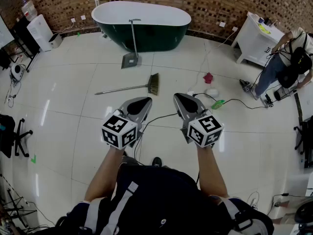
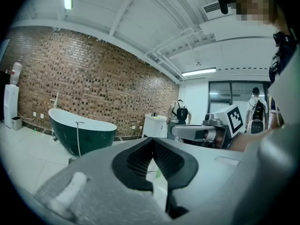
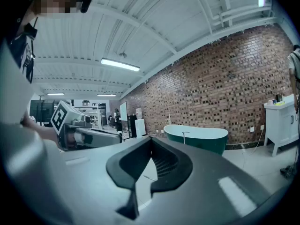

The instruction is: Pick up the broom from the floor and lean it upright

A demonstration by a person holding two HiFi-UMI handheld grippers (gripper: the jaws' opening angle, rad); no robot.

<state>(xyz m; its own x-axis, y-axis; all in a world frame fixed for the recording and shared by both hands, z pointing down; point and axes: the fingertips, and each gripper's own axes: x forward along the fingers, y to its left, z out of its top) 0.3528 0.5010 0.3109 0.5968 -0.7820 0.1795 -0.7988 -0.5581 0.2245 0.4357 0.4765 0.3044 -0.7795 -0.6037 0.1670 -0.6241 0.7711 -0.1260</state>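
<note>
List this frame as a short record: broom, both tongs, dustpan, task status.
broom: lying flat on the floor, bristles toward the right of the head view
left tongs: shut, empty, apart from the broom
right tongs: shut, empty, apart from the broom
dustpan: standing against the green bathtub, handle up
task status: broom not yet picked up

No text, brand, number or sign can be read anywhere. The only printed marks are the black-and-white square patterns on the cubes of the left gripper (image 1: 145, 101) and the right gripper (image 1: 179, 97), near in the scene. They carry no letters or digits.
</note>
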